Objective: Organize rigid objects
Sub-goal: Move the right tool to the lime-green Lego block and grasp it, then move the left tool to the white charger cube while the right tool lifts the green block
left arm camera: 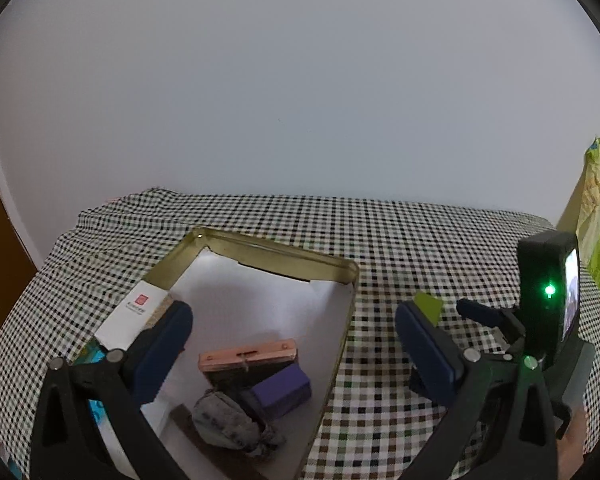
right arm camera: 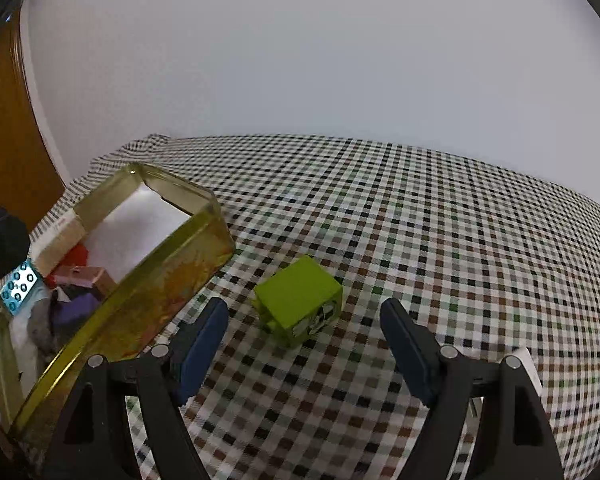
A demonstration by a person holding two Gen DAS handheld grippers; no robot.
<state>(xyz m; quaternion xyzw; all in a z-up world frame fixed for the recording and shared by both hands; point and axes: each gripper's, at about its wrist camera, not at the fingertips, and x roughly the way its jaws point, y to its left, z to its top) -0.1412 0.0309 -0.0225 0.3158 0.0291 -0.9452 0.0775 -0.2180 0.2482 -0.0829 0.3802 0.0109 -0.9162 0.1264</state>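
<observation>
Table (right arm camera: 420, 216) covered in a small-check cloth, pale wall behind. Gold tin (right arm camera: 148, 300) sits at the left of the cloth, white inside, open on top.

In the tin, seen from the left wrist view: a pink flat box (left arm camera: 248, 356), a purple block (left arm camera: 284, 388) just beside it, a grey lumpy stone-like piece (left arm camera: 228, 424) at the near end, and a white carton (left arm camera: 130, 316) leaning on the left wall. A blue studded brick (right arm camera: 18, 286) shows at the tin's near left.

Green block (right arm camera: 300, 300) lies on the cloth just right of the tin, outside it, apart from its wall.

Right gripper (right arm camera: 304, 320) hovers near the green block, fingers spread wide and empty. Left gripper (left arm camera: 292, 320) hangs over the tin's right wall, fingers wide apart, holding nothing.
</observation>
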